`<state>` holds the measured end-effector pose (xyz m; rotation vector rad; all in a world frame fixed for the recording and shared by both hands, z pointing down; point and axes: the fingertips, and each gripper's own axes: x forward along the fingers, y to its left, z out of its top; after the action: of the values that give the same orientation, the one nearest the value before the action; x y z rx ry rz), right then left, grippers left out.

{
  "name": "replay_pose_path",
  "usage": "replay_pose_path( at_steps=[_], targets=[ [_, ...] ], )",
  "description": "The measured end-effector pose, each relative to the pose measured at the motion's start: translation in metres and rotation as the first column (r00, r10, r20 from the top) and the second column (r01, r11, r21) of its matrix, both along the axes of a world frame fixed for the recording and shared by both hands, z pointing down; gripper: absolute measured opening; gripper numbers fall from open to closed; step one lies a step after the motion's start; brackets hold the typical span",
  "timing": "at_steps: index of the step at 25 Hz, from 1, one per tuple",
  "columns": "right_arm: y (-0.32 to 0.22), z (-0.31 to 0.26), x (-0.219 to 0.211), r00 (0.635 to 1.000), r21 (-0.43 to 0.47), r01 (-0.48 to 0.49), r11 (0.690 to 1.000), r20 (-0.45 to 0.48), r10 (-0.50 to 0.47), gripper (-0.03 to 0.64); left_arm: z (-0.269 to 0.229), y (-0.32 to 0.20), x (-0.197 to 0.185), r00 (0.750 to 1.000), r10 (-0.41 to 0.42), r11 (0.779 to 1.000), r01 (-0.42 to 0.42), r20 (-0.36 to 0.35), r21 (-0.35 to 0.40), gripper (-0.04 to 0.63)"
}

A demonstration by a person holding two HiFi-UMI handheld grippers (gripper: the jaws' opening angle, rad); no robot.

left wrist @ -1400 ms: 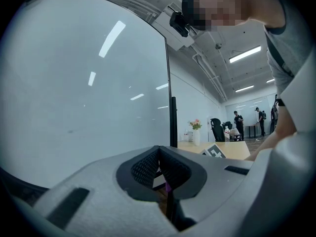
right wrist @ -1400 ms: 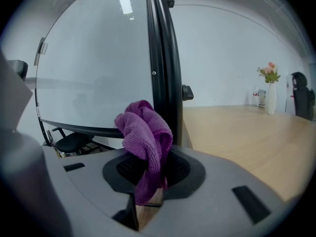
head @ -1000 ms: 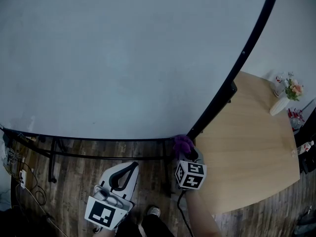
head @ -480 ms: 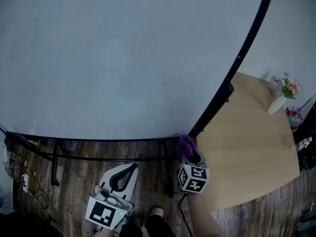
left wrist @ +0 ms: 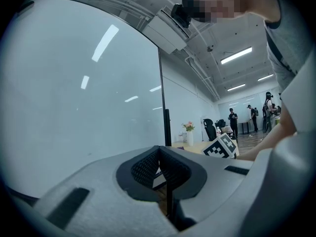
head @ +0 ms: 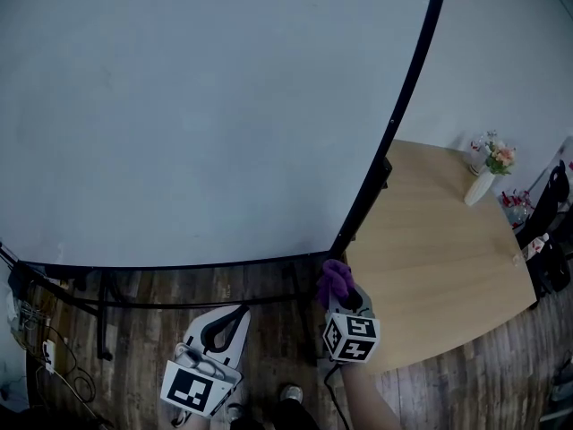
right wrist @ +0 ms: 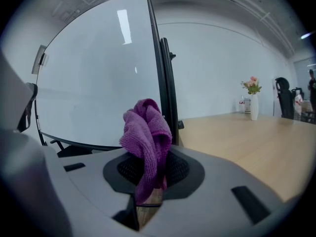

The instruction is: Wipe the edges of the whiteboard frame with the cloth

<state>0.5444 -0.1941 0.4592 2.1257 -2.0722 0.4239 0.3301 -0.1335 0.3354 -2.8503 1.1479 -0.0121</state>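
The whiteboard's black frame runs up the right edge (head: 403, 97) and along the bottom edge (head: 179, 264). My right gripper (head: 341, 296) is shut on a bunched purple cloth (head: 334, 279), which sits just below the frame's bottom right corner. In the right gripper view the cloth (right wrist: 146, 132) stands up from the right gripper (right wrist: 150, 171), with the frame's right edge (right wrist: 159, 83) close behind it. My left gripper (head: 231, 317) hangs lower left over the floor, shut and holding nothing; the left gripper (left wrist: 159, 154) points toward the board and the frame's right edge (left wrist: 161, 98).
A wooden table (head: 439, 240) stands right of the board, with a white vase of flowers (head: 483, 182) at its far corner. The board's stand legs (head: 98, 294) and floor cables (head: 49, 352) lie lower left. Several people (left wrist: 233, 120) stand far off.
The head view has shifted, so the board's corner sits further left. The cloth now lies slightly below the corner instead of against it. The left gripper has barely moved.
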Motion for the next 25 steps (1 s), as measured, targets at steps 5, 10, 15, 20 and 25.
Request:
replay_pose_path(
  at_steps=[5, 10, 15, 20, 25],
  targets=[
    [0.026, -0.023, -0.011, 1.000, 0.028, 0.003, 1.000, -0.006, -0.002, 0.081, -0.009, 0.015, -0.006, 1.000, 0.022, 1.000, -0.022, -0.008, 0.005, 0.017],
    [0.052, -0.043, -0.028, 1.000, 0.053, 0.017, 0.998, -0.025, -0.016, 0.080, -0.017, 0.030, -0.014, 0.999, 0.047, 0.999, -0.047, -0.018, 0.017, 0.017],
    [0.079, -0.059, -0.044, 0.999, 0.074, 0.020, 0.997, -0.034, -0.018, 0.080, -0.025, 0.044, -0.022, 0.998, 0.065, 0.997, -0.065, -0.020, 0.031, 0.017],
    [0.103, -0.076, -0.058, 0.999, 0.094, 0.019, 0.995, -0.034, -0.016, 0.081, -0.033, 0.055, -0.030, 0.996, 0.087, 0.996, -0.087, -0.023, 0.035, 0.017],
    [0.124, -0.095, -0.074, 0.999, 0.124, 0.021, 0.992, -0.038, -0.017, 0.080, -0.040, 0.064, -0.037, 0.993, 0.115, 0.992, -0.114, -0.020, 0.046, 0.017]
  ],
)
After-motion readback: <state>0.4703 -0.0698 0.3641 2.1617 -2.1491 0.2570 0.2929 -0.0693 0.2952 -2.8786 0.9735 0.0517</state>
